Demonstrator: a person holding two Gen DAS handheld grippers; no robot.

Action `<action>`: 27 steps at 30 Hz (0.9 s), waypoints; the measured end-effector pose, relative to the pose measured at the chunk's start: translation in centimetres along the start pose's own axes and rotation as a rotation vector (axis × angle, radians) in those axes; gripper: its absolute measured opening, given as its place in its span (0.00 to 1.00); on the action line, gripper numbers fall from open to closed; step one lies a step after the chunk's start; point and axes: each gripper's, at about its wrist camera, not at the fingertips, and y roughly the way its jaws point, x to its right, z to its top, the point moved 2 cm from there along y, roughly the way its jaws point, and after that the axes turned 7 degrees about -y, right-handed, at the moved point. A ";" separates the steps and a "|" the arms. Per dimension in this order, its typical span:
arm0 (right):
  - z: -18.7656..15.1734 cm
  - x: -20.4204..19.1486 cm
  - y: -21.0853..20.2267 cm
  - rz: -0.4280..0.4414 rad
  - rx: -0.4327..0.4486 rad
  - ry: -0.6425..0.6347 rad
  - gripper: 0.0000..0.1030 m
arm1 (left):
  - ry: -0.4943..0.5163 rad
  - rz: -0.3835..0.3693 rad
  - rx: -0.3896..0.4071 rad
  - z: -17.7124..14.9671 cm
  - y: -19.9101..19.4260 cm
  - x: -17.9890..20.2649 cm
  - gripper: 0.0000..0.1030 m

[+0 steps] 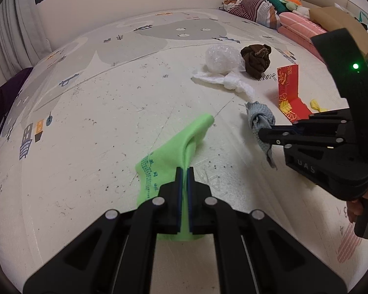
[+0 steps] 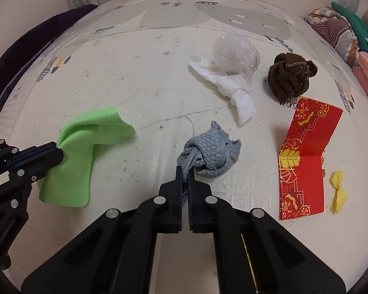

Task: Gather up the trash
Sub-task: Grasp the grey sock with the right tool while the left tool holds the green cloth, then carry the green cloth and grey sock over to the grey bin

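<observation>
My left gripper [image 1: 185,171] is shut on a green cloth [image 1: 169,152] and holds it just above the play mat; it also shows in the right wrist view [image 2: 59,150] with the green cloth [image 2: 85,147]. My right gripper [image 2: 185,171] is shut on a knotted grey cloth [image 2: 213,154]; it shows at the right of the left wrist view [image 1: 263,132] with the grey cloth [image 1: 260,117]. On the mat lie a white knotted cloth [image 2: 235,90], a clear plastic bag ball [image 2: 235,51], a brown cloth ball [image 2: 290,73], a red envelope [image 2: 304,161] and a yellow wrapper [image 2: 338,188].
A cream play mat [image 2: 135,78] with printed pictures covers the floor. Folded blankets and pillows [image 1: 282,7] are piled at the far right. A dark purple cushion [image 2: 32,36] lies at the mat's left edge. Curtains [image 1: 9,24] hang at the far left.
</observation>
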 end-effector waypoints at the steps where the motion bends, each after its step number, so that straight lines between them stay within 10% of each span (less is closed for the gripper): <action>1: 0.0 -0.2 -0.7 0.007 0.009 -0.007 0.03 | -0.006 0.003 0.004 -0.1 -0.5 0.0 0.04; 15: -1.1 -7.8 -10.7 0.149 0.046 -0.301 0.03 | -0.214 0.114 0.045 -4.1 -10.7 -1.9 0.04; 27: -5.6 -21.3 -17.4 0.352 0.062 -0.645 0.03 | -0.488 0.330 0.094 -14.3 -23.3 -7.0 0.04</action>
